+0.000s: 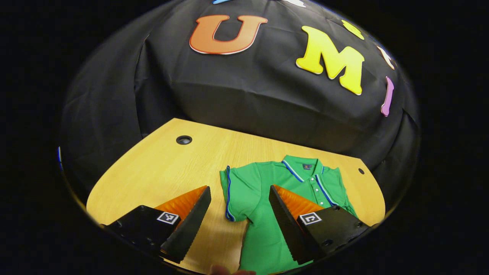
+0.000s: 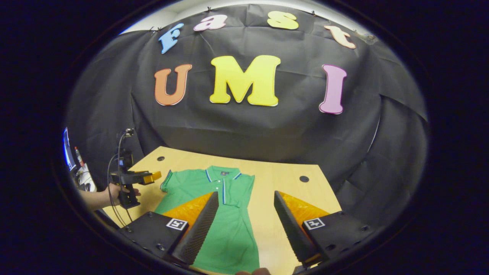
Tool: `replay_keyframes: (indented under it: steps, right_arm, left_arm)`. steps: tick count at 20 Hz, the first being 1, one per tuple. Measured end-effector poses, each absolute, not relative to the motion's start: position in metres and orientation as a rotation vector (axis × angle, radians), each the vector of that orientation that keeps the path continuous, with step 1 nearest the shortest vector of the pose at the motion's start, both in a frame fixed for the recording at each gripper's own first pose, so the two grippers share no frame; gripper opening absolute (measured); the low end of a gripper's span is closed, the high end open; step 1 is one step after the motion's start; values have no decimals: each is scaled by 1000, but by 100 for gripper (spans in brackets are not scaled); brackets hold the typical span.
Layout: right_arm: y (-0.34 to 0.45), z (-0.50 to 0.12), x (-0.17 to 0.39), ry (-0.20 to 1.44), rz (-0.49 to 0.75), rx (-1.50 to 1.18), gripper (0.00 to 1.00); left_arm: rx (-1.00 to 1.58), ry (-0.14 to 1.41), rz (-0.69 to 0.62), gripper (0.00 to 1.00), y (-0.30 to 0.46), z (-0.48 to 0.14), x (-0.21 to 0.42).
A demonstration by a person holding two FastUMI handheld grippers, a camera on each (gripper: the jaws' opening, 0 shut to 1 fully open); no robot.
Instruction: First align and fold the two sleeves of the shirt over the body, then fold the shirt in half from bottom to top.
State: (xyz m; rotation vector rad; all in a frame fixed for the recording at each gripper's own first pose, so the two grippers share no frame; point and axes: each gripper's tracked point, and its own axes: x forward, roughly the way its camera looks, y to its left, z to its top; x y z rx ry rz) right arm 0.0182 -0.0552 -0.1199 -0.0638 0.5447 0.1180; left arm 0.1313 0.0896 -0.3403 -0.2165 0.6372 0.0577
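Shirt: the green short-sleeved polo shirt with blue and white trim lies flat on the light wooden table, collar at 12 o'clock.
Left gripper: the left gripper is spread wide above the shirt's sleeve at 9 o'clock, holding nothing.
Right gripper: the right gripper is wide too, holding nothing, above the shirt's 3 o'clock edge.

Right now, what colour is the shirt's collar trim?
Blue and white stripes on the green shirt, clearest in the left gripper view.
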Motion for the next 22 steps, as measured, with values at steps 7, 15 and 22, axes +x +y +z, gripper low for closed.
replay_keyframes:
  steps: [7,15,22]
  right_arm:
    - [-103,-133,7,594,-41,-18,94]
    - [-110,-140,4,601,-80,-12,94]
    - [-115,-144,7,586,-94,-2,94]
  left_arm:
    - [-182,775,67,86,101,-411,152]
    - [-129,789,81,23,113,-423,174]
    - [-265,698,58,3,105,-390,184]
